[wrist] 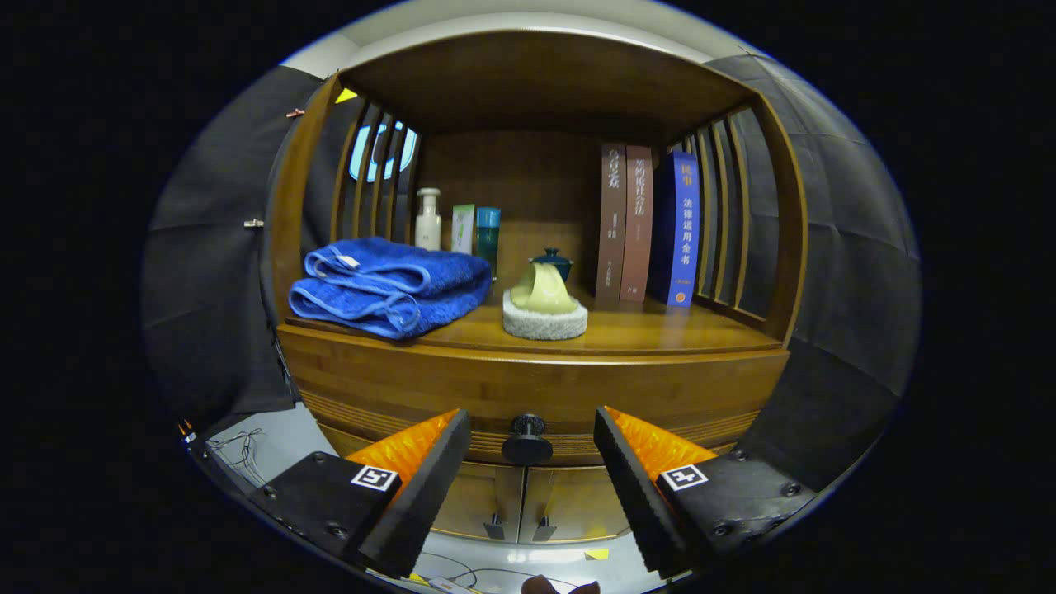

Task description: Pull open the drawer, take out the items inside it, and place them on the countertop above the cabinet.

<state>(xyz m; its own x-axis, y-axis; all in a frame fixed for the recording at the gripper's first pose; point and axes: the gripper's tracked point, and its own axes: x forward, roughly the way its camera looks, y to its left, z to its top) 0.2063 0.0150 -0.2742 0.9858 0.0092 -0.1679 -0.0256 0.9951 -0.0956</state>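
- The drawer (536, 392) sits flush in the cabinet front under the countertop (660, 334), its face a wide band running side to side and facing straight back at the gripper.
- Its round knob (526, 439) sticks out toward us, dead centre, right in the gap between the two fingers.
- The gripper (532, 441) stands wide apart — nothing held, neither finger touching the knob.
- My read: this is the line-up on the knob. A shut drawer fits either end of the job, opening still to come or pushed back after emptying, and its inside is hidden.
- If it is a pull, the fingers need to go forward a little, close on the knob, then draw straight back along the drawer's travel.
- On the countertop: a folded blue towel (392, 285), a pale cup on a grey coaster (544, 307), a dark lidded pot just behind, bottles (428, 219) at the rear, and three upright books (648, 224) — whether any came from the drawer, I can't tell.
- Below, two cabinet doors (520, 499) are closed.
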